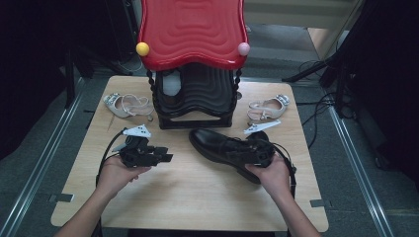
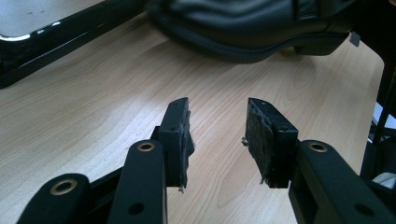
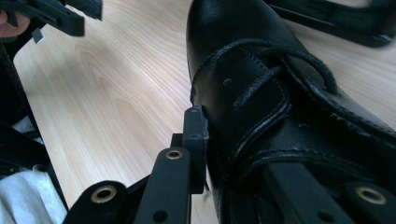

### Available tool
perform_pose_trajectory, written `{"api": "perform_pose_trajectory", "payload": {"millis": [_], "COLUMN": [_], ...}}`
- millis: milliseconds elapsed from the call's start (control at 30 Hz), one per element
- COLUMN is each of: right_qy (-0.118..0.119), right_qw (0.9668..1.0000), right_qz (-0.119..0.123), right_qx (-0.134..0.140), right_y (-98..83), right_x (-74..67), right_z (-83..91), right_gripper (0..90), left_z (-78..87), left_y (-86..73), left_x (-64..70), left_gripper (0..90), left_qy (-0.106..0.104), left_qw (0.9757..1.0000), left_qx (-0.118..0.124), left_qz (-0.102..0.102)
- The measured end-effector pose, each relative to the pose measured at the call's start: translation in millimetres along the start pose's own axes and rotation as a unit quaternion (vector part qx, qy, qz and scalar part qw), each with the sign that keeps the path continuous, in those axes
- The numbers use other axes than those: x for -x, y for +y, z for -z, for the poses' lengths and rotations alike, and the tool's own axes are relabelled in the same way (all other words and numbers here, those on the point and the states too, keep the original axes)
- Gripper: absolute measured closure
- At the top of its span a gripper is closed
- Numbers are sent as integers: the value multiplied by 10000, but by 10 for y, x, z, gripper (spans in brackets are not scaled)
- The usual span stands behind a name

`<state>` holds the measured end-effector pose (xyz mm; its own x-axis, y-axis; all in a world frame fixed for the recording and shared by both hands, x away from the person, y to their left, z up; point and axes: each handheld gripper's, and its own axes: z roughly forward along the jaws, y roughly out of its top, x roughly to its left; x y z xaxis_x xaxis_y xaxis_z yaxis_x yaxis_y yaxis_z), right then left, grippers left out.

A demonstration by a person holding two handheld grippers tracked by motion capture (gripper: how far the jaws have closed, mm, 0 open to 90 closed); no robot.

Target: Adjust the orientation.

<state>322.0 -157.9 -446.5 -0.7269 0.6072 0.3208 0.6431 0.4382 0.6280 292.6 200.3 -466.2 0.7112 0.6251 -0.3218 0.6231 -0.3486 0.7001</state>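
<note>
Right tool clamped on the black lace-up shoe's collar — one jaw inside, one outside.
The stiff, fairly heavy leather shoe lies on the desk at 6 o'clock from the red shoe rack; that rim grip looks sound, though the toe may sag. Left tool rests level, jaws apart and empty — palm underneath.

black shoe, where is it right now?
High view: the black lace-up shoe lies right of centre on the table, just in front of the red-topped rack, its heel end clamped in the right gripper.
</note>
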Motion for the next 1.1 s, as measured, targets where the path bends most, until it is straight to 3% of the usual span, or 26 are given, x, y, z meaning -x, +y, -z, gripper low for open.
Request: {"api": "perform_pose_trajectory", "payload": {"millis": [167, 367, 600, 833, 933, 1067, 1100], "right_qy": [112, 244, 194, 262, 344, 527, 508], "right_qw": [9998, 9991, 9983, 9987, 9982, 9981, 9982], "right_qz": [138, 228, 327, 253, 335, 215, 270], "right_qx": [-99, -259, -438, -364, -353, -217, -158], "right_y": [154, 298, 338, 280, 238, 215, 206], "right_x": [-112, -289, -430, -421, -417, -351, -319], "right_z": [-234, -557, -797, -847, -814, -613, -463], "right_gripper": [807, 805, 803, 782, 707, 698, 739], "left_z": [11, -6, -32, -33, -30, -13, -14], "left_y": [-8, -5, -6, -20, -21, -19, -19], "left_x": [1, 9, 34, -9, -10, -18, -20], "left_gripper": [694, 727, 800, 806, 810, 814, 822], "left_qy": [-109, -180, -275, -219, -162, -89, -86], "left_qw": [9999, 9998, 9996, 9997, 9998, 9998, 9998], "left_qx": [-44, -93, -90, 57, 54, 126, 145], "left_qz": [-9, -42, -50, 61, 60, 84, 88]}}
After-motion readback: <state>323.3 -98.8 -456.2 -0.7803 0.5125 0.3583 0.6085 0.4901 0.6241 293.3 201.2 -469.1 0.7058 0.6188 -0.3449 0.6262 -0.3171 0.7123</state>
